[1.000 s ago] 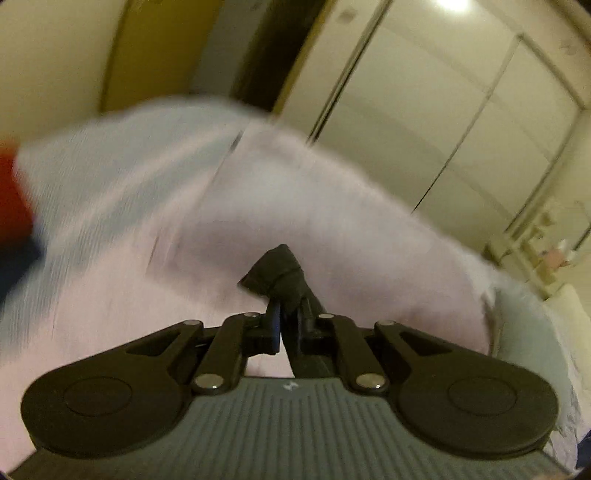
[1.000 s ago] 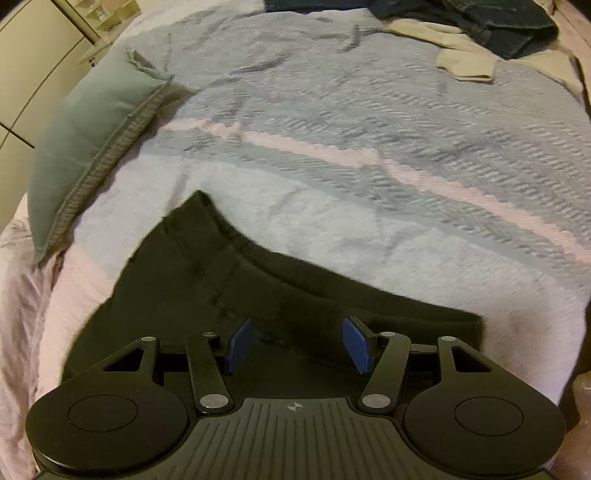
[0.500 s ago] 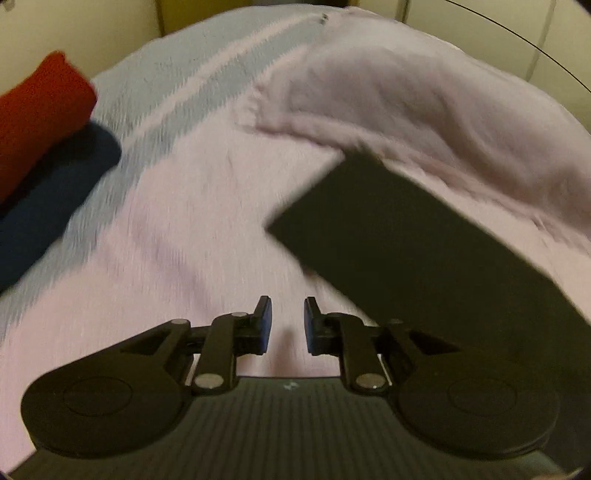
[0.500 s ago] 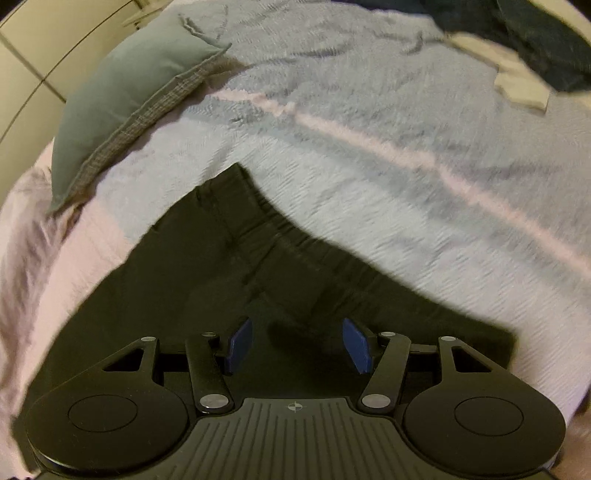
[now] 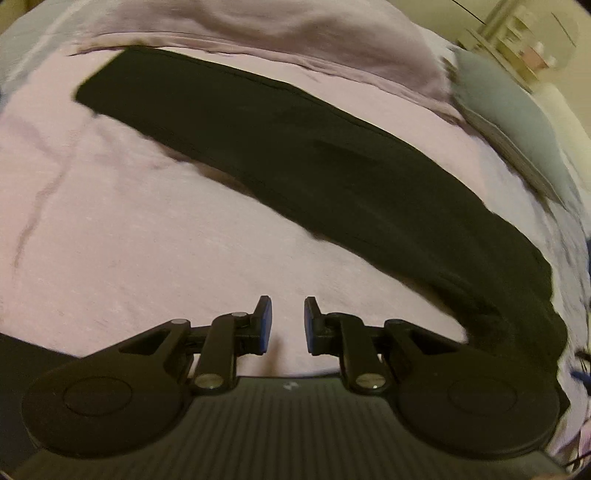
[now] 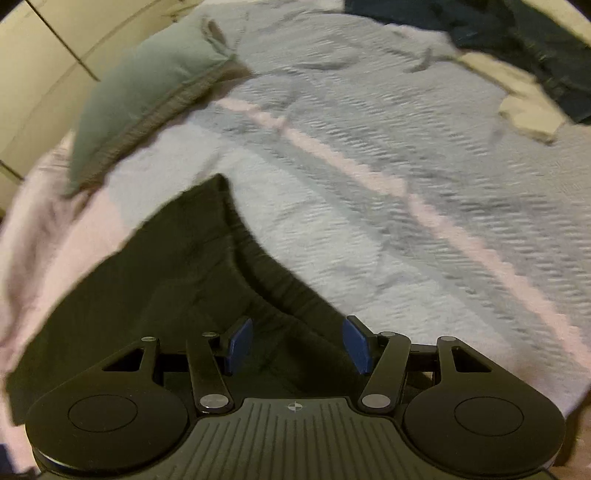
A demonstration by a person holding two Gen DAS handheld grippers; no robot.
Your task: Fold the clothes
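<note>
Black trousers [image 5: 332,173] lie stretched flat on the pink bed cover, running from upper left to lower right in the left wrist view. My left gripper [image 5: 288,325] is open and empty above the pink cover, a little short of the trousers. In the right wrist view the trousers' waistband end [image 6: 177,280] lies under my right gripper [image 6: 299,343], which is open wide and empty just above the fabric.
A grey-green pillow [image 6: 147,96] lies at the upper left of the bed and shows in the left wrist view [image 5: 517,122]. A pile of dark and cream clothes [image 6: 524,59] sits at the far right. A rumpled pink blanket [image 5: 295,33] lies beyond the trousers.
My left gripper let go of the black fabric, opened, and swung down to face the flat trousers. My right gripper stayed open and shifted slightly over the waistband.
</note>
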